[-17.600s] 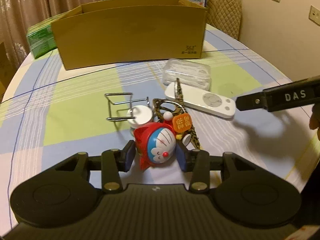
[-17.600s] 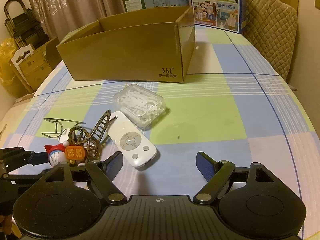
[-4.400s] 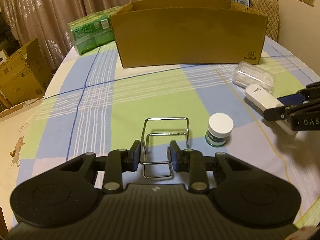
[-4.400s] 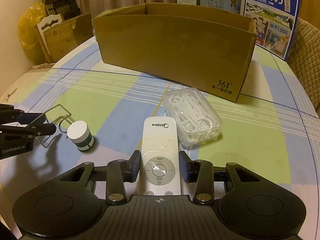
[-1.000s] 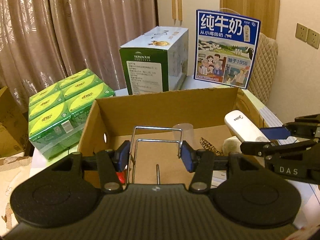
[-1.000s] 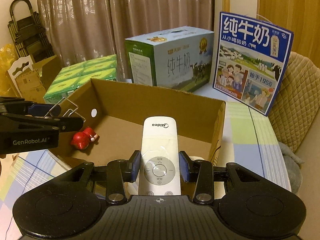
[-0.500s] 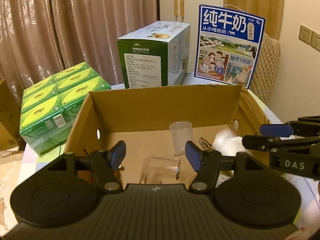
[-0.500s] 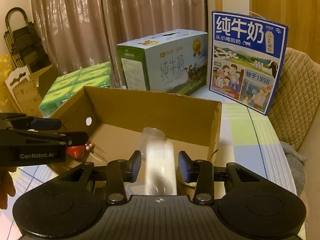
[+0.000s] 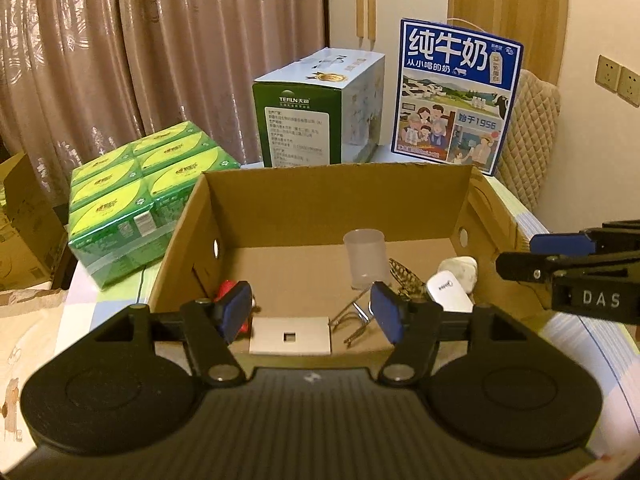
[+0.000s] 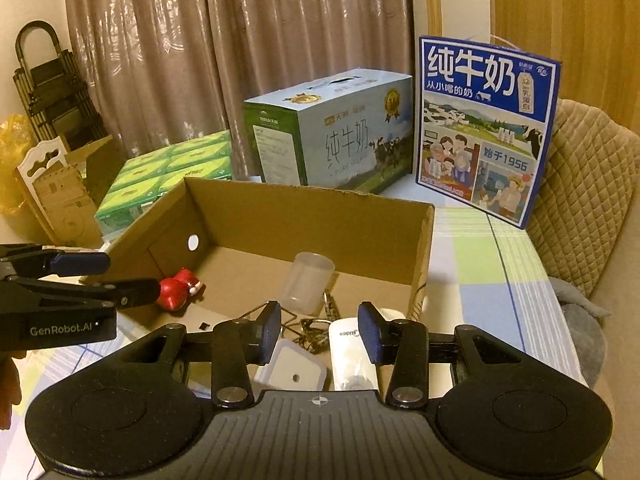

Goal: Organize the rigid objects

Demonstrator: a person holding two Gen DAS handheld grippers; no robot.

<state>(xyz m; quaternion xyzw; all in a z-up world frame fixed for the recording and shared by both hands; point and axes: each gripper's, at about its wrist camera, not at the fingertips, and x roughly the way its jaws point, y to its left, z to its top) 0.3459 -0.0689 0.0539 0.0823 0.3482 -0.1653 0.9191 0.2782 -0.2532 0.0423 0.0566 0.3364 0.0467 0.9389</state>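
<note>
Both hands hover over the open brown cardboard box [image 9: 336,204], and both are empty: the left gripper [image 9: 312,310] has its blue-padded fingers well apart with nothing between them, and the right gripper [image 10: 319,332] holds its fingers apart too, clear of the white remote control [image 10: 352,354] lying on the box floor below. Beside the remote lies the bent wire rack [image 9: 354,318], tipped on its side, close to the translucent plastic cup [image 9: 366,258]; a red toy figure [image 10: 178,288] sits by the left wall and a flat white square plate [image 9: 291,335] lies up front. The risk I see from here is on the way out: a low finger could catch the near box wall or hook the wire rack, which would topple that upright cup.
</note>
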